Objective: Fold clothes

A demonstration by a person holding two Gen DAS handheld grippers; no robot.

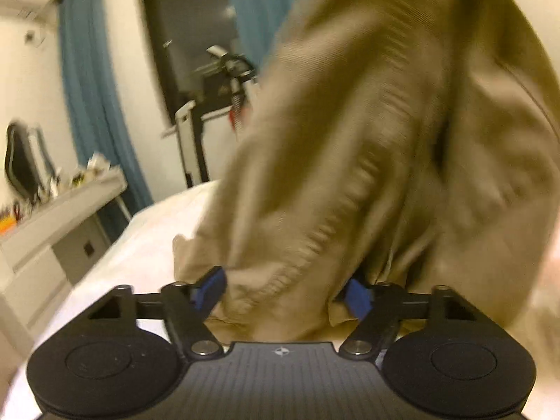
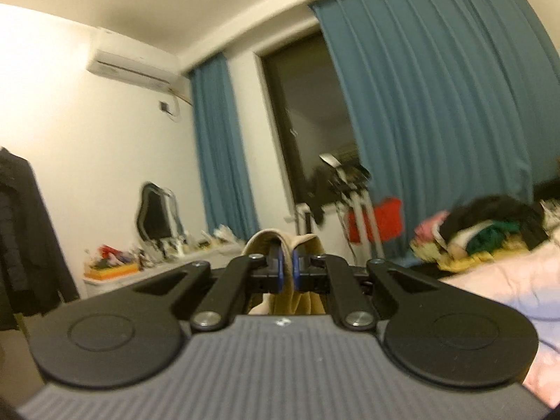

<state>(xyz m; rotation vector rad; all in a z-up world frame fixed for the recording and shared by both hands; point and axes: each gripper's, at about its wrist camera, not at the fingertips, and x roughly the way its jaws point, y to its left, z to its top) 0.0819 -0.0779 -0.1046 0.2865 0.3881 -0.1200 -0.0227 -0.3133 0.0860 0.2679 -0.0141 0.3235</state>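
A tan ribbed garment (image 1: 350,140) hangs down and fills the right of the left wrist view, its lower end resting on the pale bed (image 1: 147,245). My left gripper (image 1: 285,292) stands open, low over the bed. A bunched fold of the garment lies between its blue pads (image 1: 210,288), and I see no squeeze on it. In the right wrist view my right gripper (image 2: 287,271) is shut on a fold of the same tan garment (image 2: 280,241), held up level; the cloth drapes over and below the fingers.
A white desk (image 1: 63,203) with clutter and a mirror stands to the left. A pile of mixed clothes (image 2: 483,231) lies on the bed (image 2: 507,280) at the right. Blue curtains (image 2: 437,122), a dark window and a metal rack (image 2: 350,182) stand beyond. A dark coat (image 2: 21,245) hangs far left.
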